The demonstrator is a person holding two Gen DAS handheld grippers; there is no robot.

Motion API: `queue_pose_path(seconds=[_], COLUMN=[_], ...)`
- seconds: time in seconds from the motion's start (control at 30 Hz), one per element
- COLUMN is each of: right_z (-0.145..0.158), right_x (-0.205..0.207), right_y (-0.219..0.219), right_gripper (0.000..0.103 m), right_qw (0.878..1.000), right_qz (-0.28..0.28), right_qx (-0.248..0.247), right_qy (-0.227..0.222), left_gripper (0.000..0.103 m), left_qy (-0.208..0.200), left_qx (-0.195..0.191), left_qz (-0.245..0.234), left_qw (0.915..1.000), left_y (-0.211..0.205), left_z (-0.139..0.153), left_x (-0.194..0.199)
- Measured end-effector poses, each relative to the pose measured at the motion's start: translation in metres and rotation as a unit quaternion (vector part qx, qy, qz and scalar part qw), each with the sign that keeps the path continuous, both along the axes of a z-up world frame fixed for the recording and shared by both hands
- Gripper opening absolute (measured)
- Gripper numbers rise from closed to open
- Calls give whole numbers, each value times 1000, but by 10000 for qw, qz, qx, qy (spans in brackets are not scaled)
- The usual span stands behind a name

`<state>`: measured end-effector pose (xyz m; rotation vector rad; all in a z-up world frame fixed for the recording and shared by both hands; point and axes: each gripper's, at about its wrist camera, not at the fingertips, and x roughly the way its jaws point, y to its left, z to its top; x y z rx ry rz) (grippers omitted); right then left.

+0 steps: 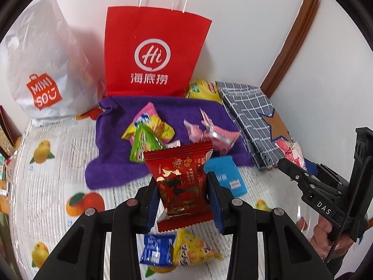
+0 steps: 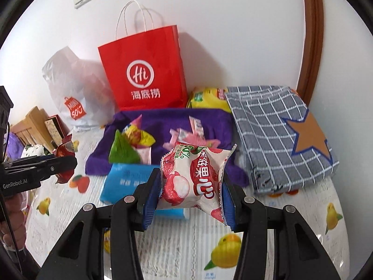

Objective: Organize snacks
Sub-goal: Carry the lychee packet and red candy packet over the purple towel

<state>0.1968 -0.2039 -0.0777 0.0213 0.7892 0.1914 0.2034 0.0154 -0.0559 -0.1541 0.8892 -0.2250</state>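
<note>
My left gripper (image 1: 183,192) is shut on a dark red snack packet (image 1: 180,182) and holds it above the table, in front of the purple towel (image 1: 112,163). My right gripper (image 2: 191,187) is shut on a white and red lychee snack packet (image 2: 194,178); it also shows in the left wrist view (image 1: 291,161) at the right. Several small snacks lie on the purple towel (image 2: 209,121): a green packet (image 1: 142,147), a yellow-pink packet (image 1: 151,123) and pink wrappers (image 1: 207,131). A blue packet (image 1: 155,248) and a yellow packet (image 1: 193,248) lie below my left gripper.
A red paper bag (image 1: 151,53) and a white Miniso plastic bag (image 1: 42,70) stand against the wall. A folded grey checked cloth (image 2: 275,135) lies at the right, a yellow pack (image 2: 207,99) behind it. A blue tissue pack (image 2: 126,182) lies on the fruit-print tablecloth (image 2: 303,221).
</note>
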Motion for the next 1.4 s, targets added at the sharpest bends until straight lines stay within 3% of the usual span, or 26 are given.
queue_pose_path(seconds=[0.87,1.2,1.4], right_z=[5,-2,-25], right_x=[110,150,169], right_y=[19,30,34], right_gripper=[48,48,48], right_qw=[9999,9999,9998], right_qz=[20,56,134], right_qx=[60,-2,-67], right_qy=[-154,-159,93], left_gripper=[36,36,36], left_qy=[10,213,284], left_qx=[15,59,83], left_qz=[-34,21,118], left_qw=[10000,9998,9995], left_y=[7,13,20], left_z=[2,-26,-33], left_x=[108,136,142])
